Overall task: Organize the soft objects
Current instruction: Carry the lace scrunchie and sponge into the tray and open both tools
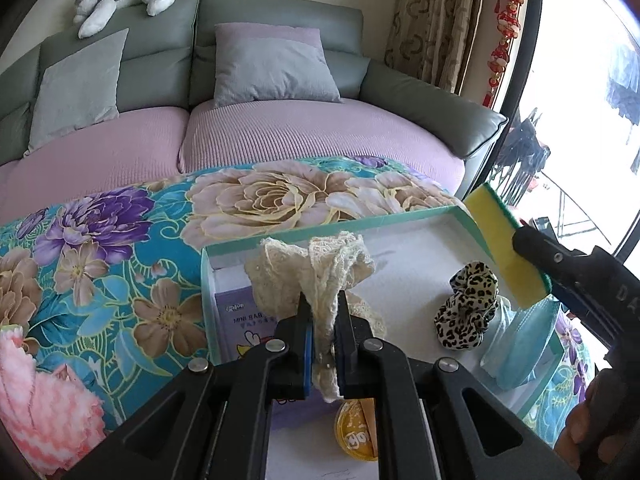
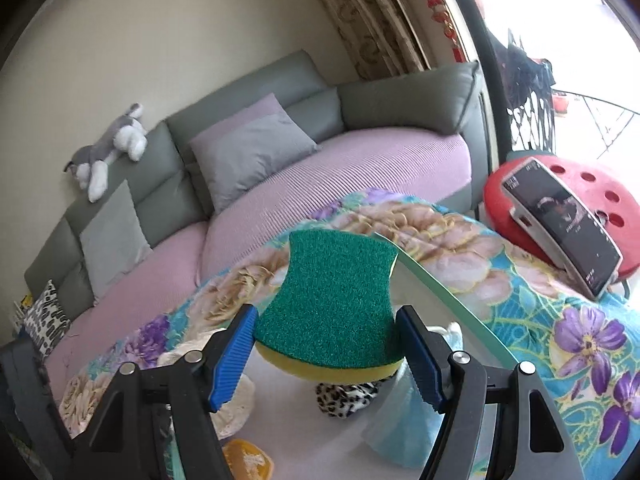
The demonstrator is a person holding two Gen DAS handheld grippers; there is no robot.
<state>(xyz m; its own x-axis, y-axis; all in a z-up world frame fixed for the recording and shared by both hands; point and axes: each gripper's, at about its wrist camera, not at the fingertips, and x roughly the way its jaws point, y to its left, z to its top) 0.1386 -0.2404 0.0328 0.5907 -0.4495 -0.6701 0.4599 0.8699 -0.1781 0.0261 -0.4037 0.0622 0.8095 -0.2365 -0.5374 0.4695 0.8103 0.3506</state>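
My left gripper (image 1: 323, 312) is shut on a cream lace cloth (image 1: 320, 272) and holds it over the teal-rimmed white box (image 1: 332, 228). My right gripper (image 2: 326, 344) is shut on a yellow-and-green sponge (image 2: 336, 300) held above the box's right side; the sponge also shows in the left wrist view (image 1: 506, 248). A leopard-print scrunchie (image 1: 468, 308) and a light blue face mask (image 1: 520, 348) lie inside the box. The scrunchie (image 2: 346, 398) sits under the sponge in the right wrist view.
The box rests on a floral quilt (image 1: 120, 248). A pink fuzzy item (image 1: 44, 396) lies at the left. A yellow tin (image 1: 358, 432) is below my left gripper. A phone (image 2: 560, 224) leans on a red stool (image 2: 592, 188). A sofa (image 1: 280, 132) with cushions stands behind.
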